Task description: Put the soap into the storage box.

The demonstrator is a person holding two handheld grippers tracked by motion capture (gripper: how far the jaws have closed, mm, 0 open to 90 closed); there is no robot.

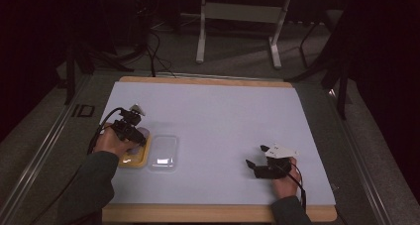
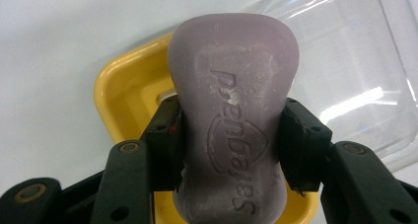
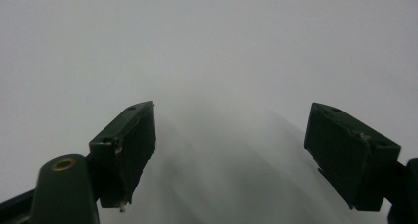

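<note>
1. Left tongs [image 2: 229,145] clamp a purple bar of soap [image 2: 231,115] by its waist, just above the yellow soap dish [image 2: 121,88].
2. Beside the dish lies a clear plastic lid [image 1: 164,152] on the white surface [image 1: 223,116].
3. Right tongs [image 3: 246,150] gape wide, holding nothing, well apart near the surface's right side.

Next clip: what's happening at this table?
A person works with a handheld gripper in each hand. The left gripper is shut on a purple soap bar, held over a yellow dish near the table's front left. A clear plastic lid lies beside the dish. The right gripper is open over bare tabletop at the front right, holding nothing.
</note>
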